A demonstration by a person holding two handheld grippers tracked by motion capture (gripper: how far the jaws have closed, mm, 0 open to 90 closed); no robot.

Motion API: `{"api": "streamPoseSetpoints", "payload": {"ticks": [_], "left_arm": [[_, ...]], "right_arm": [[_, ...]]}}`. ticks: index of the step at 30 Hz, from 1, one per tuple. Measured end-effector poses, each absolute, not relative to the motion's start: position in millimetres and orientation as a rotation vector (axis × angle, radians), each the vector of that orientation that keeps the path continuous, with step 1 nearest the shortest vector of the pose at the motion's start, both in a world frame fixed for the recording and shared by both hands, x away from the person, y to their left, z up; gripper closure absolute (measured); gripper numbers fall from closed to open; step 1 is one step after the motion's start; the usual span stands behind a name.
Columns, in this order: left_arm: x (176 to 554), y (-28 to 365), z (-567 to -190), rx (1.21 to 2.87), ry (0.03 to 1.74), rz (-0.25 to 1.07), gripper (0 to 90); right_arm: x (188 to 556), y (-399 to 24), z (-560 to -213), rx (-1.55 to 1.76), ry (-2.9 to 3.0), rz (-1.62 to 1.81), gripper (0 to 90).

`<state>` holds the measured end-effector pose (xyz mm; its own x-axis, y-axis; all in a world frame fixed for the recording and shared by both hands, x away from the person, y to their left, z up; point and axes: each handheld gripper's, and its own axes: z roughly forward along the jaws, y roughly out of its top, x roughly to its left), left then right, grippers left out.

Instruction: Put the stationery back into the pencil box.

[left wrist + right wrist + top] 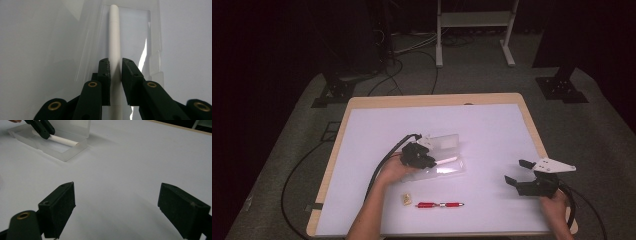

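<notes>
Fingers of left gripper [115,75] pinch our light, stiff white stick [114,37] mid-length, pointing twelve o'clock over case [155,50]; right gripper [117,207] gapes empty.

Small tan object [406,199] too small to identify, white pen's [115,45] lower end cut off at the frame edge
</notes>
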<state>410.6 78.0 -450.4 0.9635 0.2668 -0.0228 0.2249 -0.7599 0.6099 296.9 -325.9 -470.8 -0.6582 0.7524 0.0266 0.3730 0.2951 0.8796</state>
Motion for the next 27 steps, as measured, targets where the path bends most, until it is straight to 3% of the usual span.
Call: {"api": "streamPoseSetpoints", "payload": {"ticks": [4,27], "left_arm": [[410.4,77.8,-449.5,2.462,0.358,0.098,70.1],[389.7,69.1,-433.6,2.434,0.263,0.051,64.6]], "right_arm": [[296.9,-325.8,-470.8,1.006,2.177,1.316,13.6],[296.7,-325.7,-470.7,1.008,2.179,1.315,13.6]]}}
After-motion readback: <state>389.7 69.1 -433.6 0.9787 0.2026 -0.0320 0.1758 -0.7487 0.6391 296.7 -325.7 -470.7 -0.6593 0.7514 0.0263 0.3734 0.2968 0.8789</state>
